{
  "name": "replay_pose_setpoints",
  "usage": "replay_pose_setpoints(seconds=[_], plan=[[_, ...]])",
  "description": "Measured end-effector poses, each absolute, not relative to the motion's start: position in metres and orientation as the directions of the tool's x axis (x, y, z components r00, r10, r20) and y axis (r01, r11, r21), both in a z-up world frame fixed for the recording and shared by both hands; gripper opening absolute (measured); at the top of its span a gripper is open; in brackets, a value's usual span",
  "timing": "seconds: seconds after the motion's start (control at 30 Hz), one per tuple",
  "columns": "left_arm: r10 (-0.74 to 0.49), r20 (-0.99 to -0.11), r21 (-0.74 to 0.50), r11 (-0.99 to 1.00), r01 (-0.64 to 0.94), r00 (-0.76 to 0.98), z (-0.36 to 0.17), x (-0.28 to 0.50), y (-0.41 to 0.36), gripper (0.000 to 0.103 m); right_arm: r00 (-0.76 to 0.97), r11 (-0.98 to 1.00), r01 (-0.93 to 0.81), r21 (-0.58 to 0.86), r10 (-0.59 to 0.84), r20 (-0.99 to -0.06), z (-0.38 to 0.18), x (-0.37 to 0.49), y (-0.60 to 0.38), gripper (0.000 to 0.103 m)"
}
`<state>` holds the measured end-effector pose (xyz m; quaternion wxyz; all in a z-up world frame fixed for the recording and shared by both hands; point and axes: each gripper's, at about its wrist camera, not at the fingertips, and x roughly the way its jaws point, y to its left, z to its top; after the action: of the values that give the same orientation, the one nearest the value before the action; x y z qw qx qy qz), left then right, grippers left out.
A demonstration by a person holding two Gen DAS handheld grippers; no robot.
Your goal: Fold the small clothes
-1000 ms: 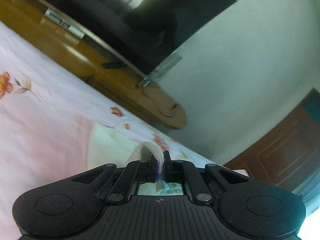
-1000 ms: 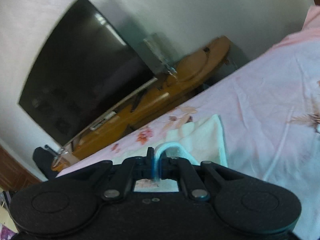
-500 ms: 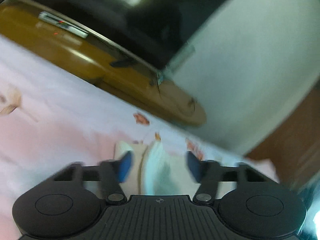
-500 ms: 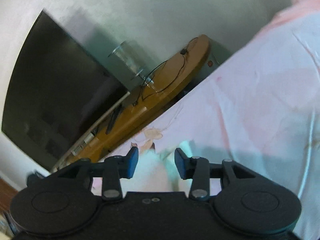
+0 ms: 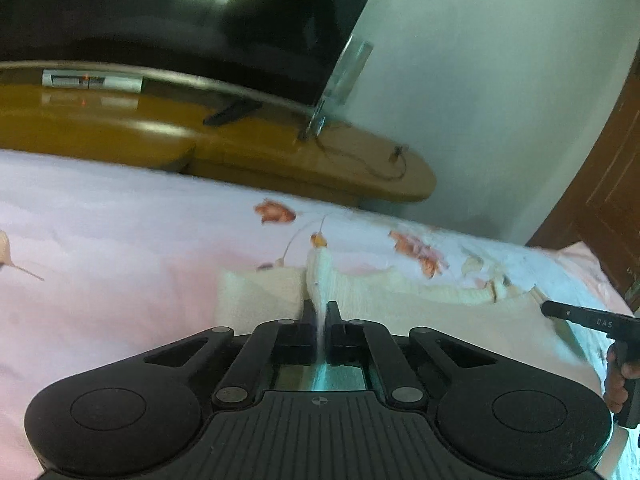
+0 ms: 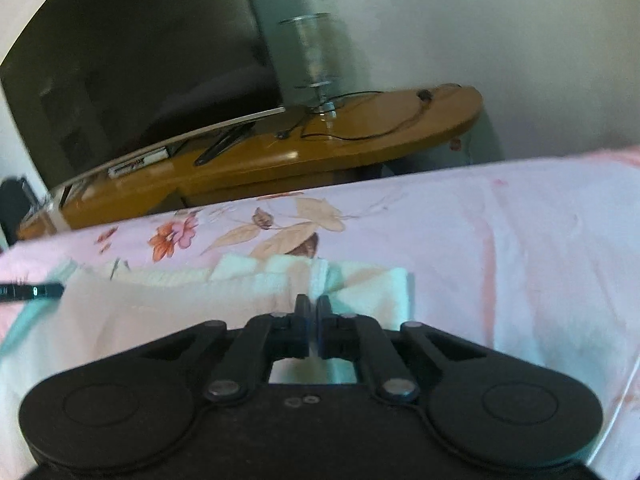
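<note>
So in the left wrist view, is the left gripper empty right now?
No, the left gripper is shut on a pinched-up ridge of the cream garment lying on the pink floral bedsheet.

Bare bedsheet (image 6: 520,264) lies open rightward; the wooden stand (image 6: 320,152) blocks beyond.

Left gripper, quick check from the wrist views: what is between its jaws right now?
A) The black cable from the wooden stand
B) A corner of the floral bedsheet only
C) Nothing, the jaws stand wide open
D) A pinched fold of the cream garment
D: the left gripper is shut on a raised ridge of the cream garment, which lies on the pink floral bedsheet.
</note>
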<state>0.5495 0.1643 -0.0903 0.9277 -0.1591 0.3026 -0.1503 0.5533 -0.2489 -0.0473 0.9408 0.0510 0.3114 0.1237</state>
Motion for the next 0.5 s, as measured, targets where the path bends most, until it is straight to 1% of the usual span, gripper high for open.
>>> replay_pose_setpoints(seconds=[0.1,0.17,0.23,0.3,0.33,0.37,0.4,0.43,0.47,0.5], plan=[[-0.364,-0.456,-0.407,0.897,0.174,0.812,-0.086,0.542,0.17,0.003,0.823,0.969,-0.206,0.14,0.248,-0.51,-0.036,0.549,-0.249,0.004],[-0.345,-0.443,-0.404,0.901,0.159,0.828,-0.087,0.54,0.171,0.003,0.841,0.97,-0.202,0.132,0.241,-0.485,-0.033,0.551,-0.25,0.004],[-0.328,-0.46,-0.399,0.906,0.138,0.825,-0.092,0.542,0.17,0.003,0.839,0.975,-0.188,0.118,0.222,-0.498,-0.036,0.559,-0.25,0.004],[-0.299,-0.53,-0.36,0.927,0.109,0.794,-0.103,0.55,0.165,0.003,0.811,0.979,-0.166,0.118,0.203,-0.549,-0.049,0.571,-0.25,0.004],[-0.298,-0.521,-0.356,0.927,0.113,0.8,-0.104,0.549,0.165,0.004,0.782,0.979,-0.159,0.126,0.202,-0.59,-0.058,0.577,-0.25,0.005],[-0.299,-0.527,-0.362,0.926,0.109,0.795,-0.103,0.55,0.166,0.004,0.781,0.979,-0.157,0.133,0.205,-0.59,-0.063,0.578,-0.251,0.005],[-0.294,-0.535,-0.369,0.925,0.093,0.792,-0.099,0.55,0.168,0.008,0.783,0.979,-0.151,0.138,0.204,-0.587,-0.062,0.578,-0.252,0.005],[-0.254,-0.534,-0.354,0.933,0.06,0.807,-0.094,0.547,0.17,0.021,0.782,0.978,-0.137,0.16,0.206,-0.588,-0.058,0.577,-0.254,0.01],[-0.192,-0.513,-0.323,0.946,0.019,0.837,-0.084,0.539,0.172,0.037,0.795,0.979,-0.123,0.161,0.194,-0.575,-0.052,0.573,-0.255,0.027],[-0.164,-0.475,-0.308,0.951,0.011,0.865,-0.076,0.532,0.171,0.072,0.825,0.984,-0.119,0.135,0.173,-0.537,-0.044,0.564,-0.252,0.03]])
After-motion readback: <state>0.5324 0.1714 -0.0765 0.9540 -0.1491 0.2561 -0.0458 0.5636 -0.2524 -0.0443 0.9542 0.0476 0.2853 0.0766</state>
